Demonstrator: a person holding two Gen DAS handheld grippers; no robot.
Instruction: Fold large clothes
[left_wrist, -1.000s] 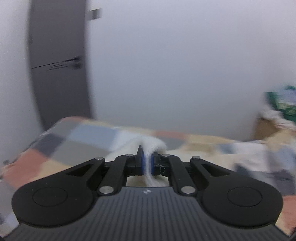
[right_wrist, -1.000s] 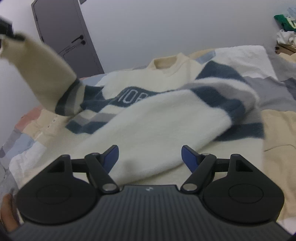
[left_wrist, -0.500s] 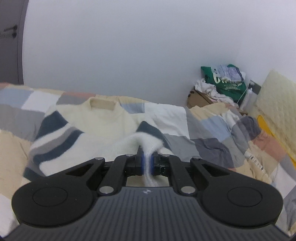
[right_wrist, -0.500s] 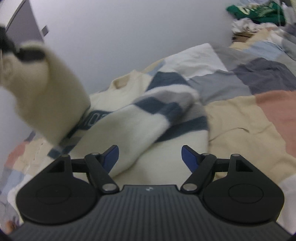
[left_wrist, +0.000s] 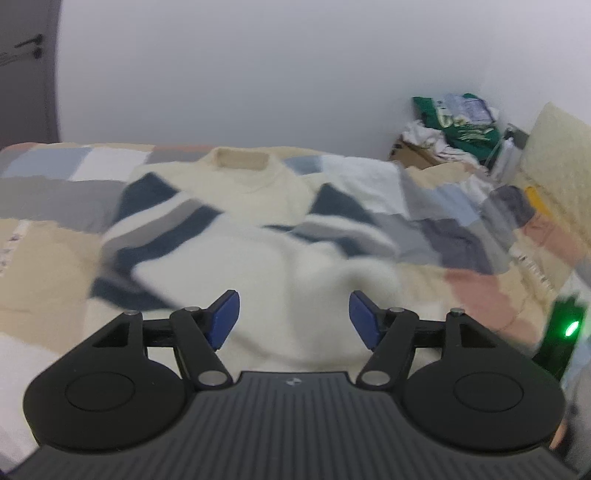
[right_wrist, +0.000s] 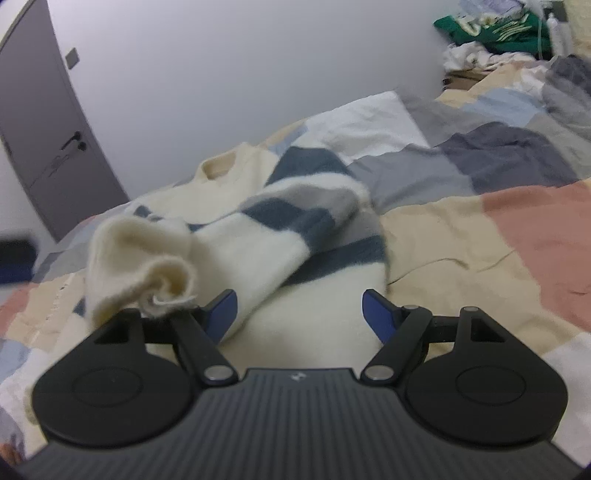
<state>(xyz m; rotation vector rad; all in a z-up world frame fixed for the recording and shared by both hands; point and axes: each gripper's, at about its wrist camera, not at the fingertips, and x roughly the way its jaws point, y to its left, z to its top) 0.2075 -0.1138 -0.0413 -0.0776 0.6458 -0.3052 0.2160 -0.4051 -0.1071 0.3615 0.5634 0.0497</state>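
Both sleeves lay folded across the sweater (left_wrist: 258, 206) on the bed (right_wrist: 480, 236) — my left gripper (left_wrist: 294, 317) had just opened and let its cuff (right_wrist: 147, 266) go, my right gripper (right_wrist: 299, 314) wide and empty. Body folds remained, I'd guess — blur hid the hem.

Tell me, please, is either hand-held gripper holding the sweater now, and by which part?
Neither. The left hand-held gripper has just opened, releasing the sweater; the right hand-held gripper stands open above it, pinching nothing.
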